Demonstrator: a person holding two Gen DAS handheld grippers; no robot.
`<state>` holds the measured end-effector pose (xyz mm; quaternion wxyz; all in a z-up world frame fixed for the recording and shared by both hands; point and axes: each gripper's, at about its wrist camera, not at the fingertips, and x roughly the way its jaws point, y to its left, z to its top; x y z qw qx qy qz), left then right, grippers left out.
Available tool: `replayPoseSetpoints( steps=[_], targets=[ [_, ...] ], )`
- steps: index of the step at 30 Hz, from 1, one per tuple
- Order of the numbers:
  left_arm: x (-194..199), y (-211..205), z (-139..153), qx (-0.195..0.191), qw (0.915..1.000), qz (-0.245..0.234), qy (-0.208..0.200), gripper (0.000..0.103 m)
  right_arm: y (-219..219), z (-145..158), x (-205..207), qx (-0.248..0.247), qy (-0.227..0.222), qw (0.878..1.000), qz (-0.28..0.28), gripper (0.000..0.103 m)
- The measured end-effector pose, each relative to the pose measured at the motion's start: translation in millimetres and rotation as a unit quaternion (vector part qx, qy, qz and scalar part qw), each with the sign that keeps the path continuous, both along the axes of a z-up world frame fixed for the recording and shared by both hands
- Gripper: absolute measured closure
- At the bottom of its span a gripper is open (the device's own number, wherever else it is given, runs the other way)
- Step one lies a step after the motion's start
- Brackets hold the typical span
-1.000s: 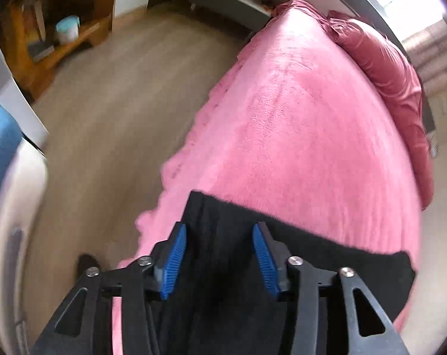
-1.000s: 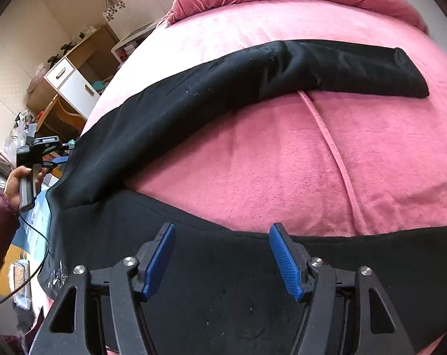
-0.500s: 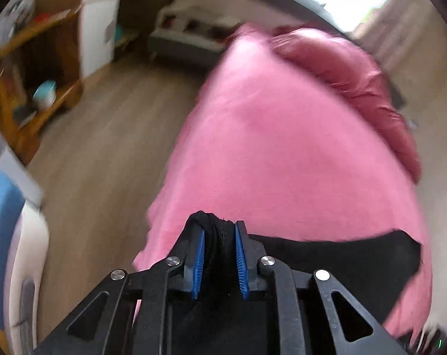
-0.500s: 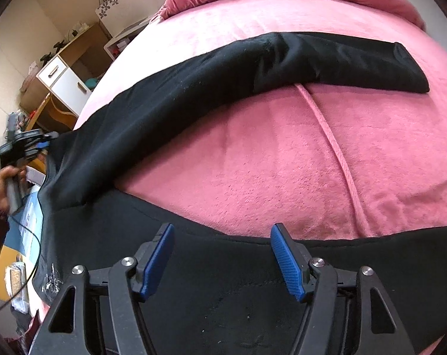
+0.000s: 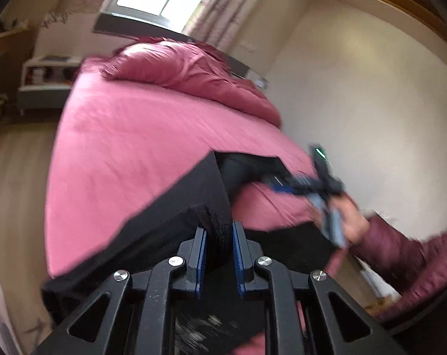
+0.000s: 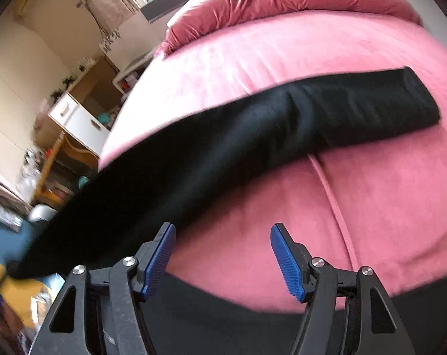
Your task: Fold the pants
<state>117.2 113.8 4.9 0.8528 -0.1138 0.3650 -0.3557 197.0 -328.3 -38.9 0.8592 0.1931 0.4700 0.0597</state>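
The black pants (image 6: 253,136) lie across the pink bed (image 6: 371,201), with one leg stretched toward the far side of the bed and its cuff resting flat there. The other part runs along the near edge of the bed, under the right gripper (image 6: 222,254).

The left gripper (image 5: 219,248) has just been closing, and its blue pads are now clamped on a bunched piece of the black cloth, which it lifts off the bed near the near edge. The cloth hangs from it as a tight, slanted sheet. The right gripper has its fingers apart, and only pink cover shows between them; it holds nothing.

The step in hand seems to be carrying one side of the pants over the other. To do it well, I think the left gripper should keep its firm hold and move in a low arc, so that the cloth does not drag or twist. The right gripper could take the matching part at the near edge, so both sides travel together and the edges meet evenly.
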Motion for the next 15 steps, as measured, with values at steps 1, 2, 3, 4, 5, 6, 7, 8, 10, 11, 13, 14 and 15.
replayPoseSetpoints(
  steps=[1, 2, 3, 4, 5, 6, 7, 8, 10, 11, 13, 14, 15],
  targets=[
    [-13, 0, -2, 0.002, 0.9999, -0.008, 0.006, 0.088, 1, 3, 11, 0.008, -0.003, 1.000, -0.002, 0.036],
    [-24, 2, -5, 0.002, 0.9999, -0.014, 0.010, 0.088, 0, 6, 20, 0.017, -0.003, 1.000, -0.004, 0.036],
    [-34, 2, -7, 0.001, 0.9997, -0.019, 0.015, 0.088, 0, 7, 28, 0.027, -0.002, 1.000, -0.005, 0.036],
    [-42, 2, -10, 0.003, 0.9996, -0.021, 0.019, 0.088, 0, 7, 36, 0.036, -0.002, 0.999, -0.009, 0.036],
    [-45, 2, -11, 0.000, 0.9996, -0.019, 0.023, 0.088, -1, 7, 49, 0.043, 0.000, 0.999, -0.017, 0.036],
    [-44, 5, -12, -0.007, 0.9994, -0.016, 0.029, 0.088, -1, 7, 59, 0.046, 0.002, 0.999, -0.020, 0.036],
    [-45, 8, -14, -0.014, 0.9992, -0.014, 0.035, 0.088, -1, 5, 71, 0.048, 0.008, 0.998, -0.027, 0.036],
    [-47, 11, -17, -0.014, 0.9991, -0.009, 0.038, 0.088, -2, 3, 78, 0.047, 0.012, 0.998, -0.031, 0.036],
    [-51, 17, -20, -0.021, 0.9987, -0.002, 0.046, 0.089, -4, -3, 97, 0.043, 0.022, 0.998, -0.046, 0.038],
    [-52, 21, -22, -0.026, 0.9984, 0.003, 0.050, 0.089, -6, -9, 107, 0.042, 0.032, 0.997, -0.059, 0.040],
    [-48, 24, -25, -0.027, 0.9982, 0.008, 0.054, 0.089, -11, -20, 118, 0.037, 0.048, 0.995, -0.077, 0.046],
    [-47, 26, -26, -0.026, 0.9982, 0.008, 0.054, 0.089, -15, -27, 126, 0.029, 0.056, 0.994, -0.089, 0.055],
    [-47, 27, -26, -0.028, 0.9980, 0.007, 0.056, 0.089, -17, -30, 131, 0.025, 0.058, 0.993, -0.095, 0.060]
  ],
)
